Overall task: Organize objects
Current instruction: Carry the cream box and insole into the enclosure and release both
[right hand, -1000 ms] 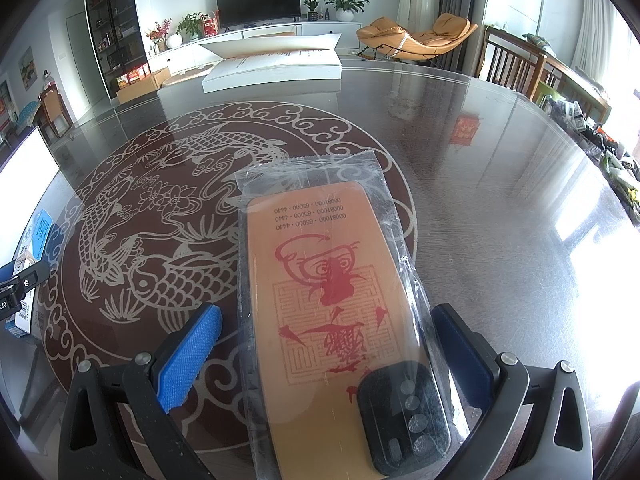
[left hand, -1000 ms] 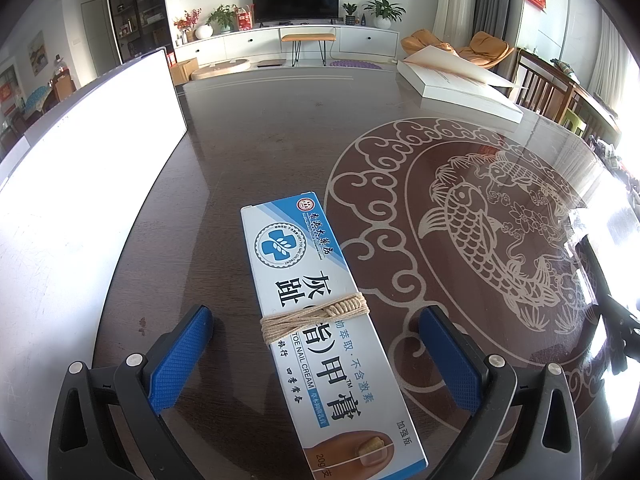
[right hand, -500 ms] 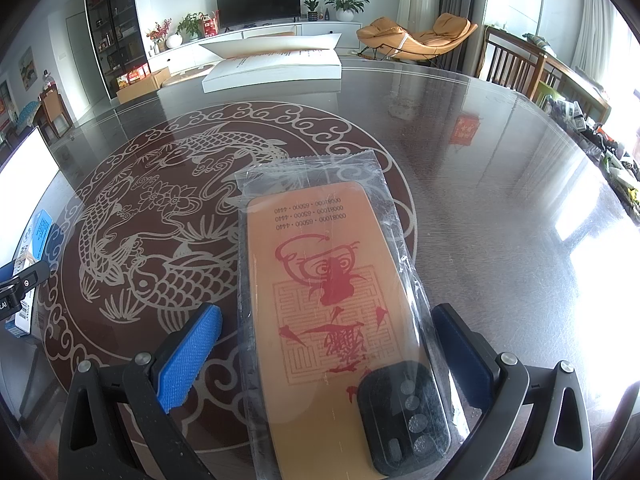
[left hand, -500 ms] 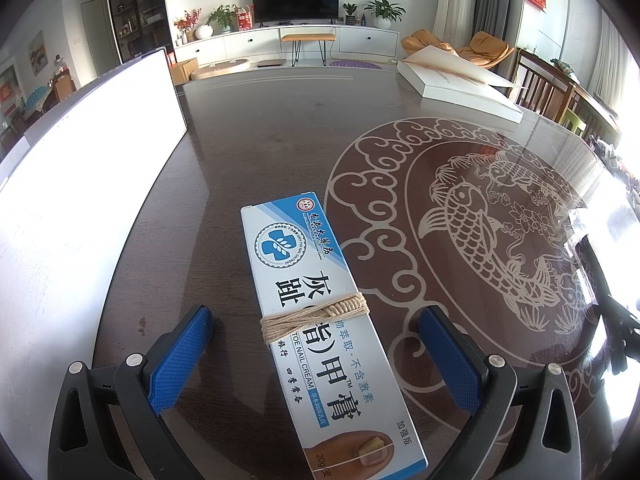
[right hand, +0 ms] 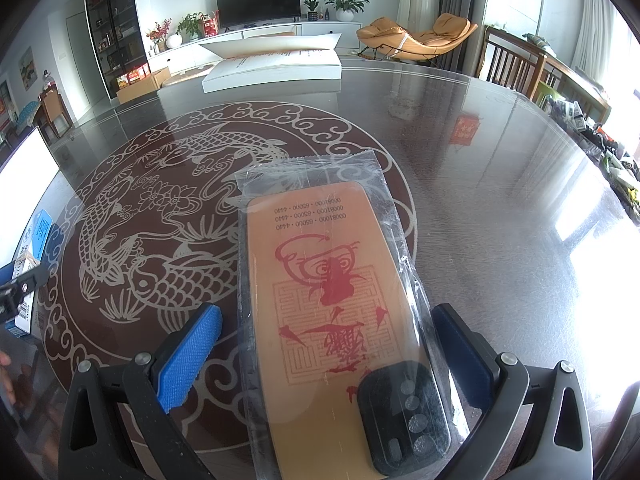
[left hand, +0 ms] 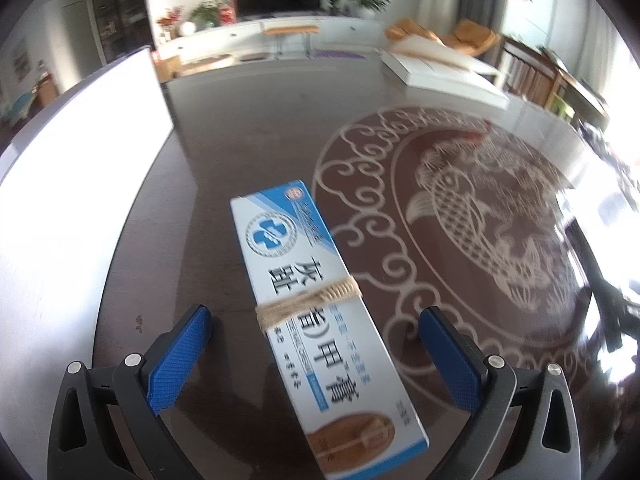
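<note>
A blue and white cream box [left hand: 312, 292] with twine wound round its middle lies lengthwise on the dark table. My left gripper [left hand: 314, 320] is open, with one blue pad on each side of the box and clear of it. In the right wrist view an orange phone case [right hand: 332, 300] with a red print and a black camera block lies sealed in a clear plastic bag. My right gripper [right hand: 326, 316] is open around it, pads near the bag's edges. The cream box [right hand: 38, 232] also shows at the far left there.
The glass-topped table [right hand: 500, 200] carries a round carp pattern [left hand: 460, 220]. A large white panel [left hand: 80, 160] stands along the left side. A white open box [right hand: 272, 68] lies at the far edge. Small clutter [right hand: 600, 148] sits at the right rim, with chairs behind it.
The left wrist view has turned blurred and the scene has slid slightly up and left, so the left gripper has shifted a little. The right wrist view is unchanged.
</note>
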The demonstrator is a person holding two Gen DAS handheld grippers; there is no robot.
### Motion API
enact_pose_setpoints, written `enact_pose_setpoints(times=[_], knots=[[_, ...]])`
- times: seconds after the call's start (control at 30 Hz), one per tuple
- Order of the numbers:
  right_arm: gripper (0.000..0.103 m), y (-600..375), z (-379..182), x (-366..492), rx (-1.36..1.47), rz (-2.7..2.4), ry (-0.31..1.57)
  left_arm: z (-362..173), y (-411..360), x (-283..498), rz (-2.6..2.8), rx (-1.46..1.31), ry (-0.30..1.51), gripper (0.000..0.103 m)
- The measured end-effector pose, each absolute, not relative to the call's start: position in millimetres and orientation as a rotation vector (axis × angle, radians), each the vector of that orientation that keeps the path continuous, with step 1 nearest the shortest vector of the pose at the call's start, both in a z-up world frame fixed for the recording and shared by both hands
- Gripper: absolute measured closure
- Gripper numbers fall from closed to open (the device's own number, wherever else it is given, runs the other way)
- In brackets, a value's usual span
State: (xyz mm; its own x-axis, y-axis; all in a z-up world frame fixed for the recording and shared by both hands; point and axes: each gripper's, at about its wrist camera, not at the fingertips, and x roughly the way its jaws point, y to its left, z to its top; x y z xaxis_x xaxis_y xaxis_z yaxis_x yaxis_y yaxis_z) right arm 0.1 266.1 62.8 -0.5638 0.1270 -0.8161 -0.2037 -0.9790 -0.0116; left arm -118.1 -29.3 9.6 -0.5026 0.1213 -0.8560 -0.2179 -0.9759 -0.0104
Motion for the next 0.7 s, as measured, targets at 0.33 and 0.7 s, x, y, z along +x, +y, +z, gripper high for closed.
enact_pose_setpoints(times=[0.33,0.7], knots=[[0.000,280,68,-22,-1.569,2.584,0.098,13,-29,-112,2.489,-1.541,0.192,0.017],[0.028,272,107,-29,-1.734,2.705,0.064,43,-36,-66,2.531,-1.236,0.082,0.063]])
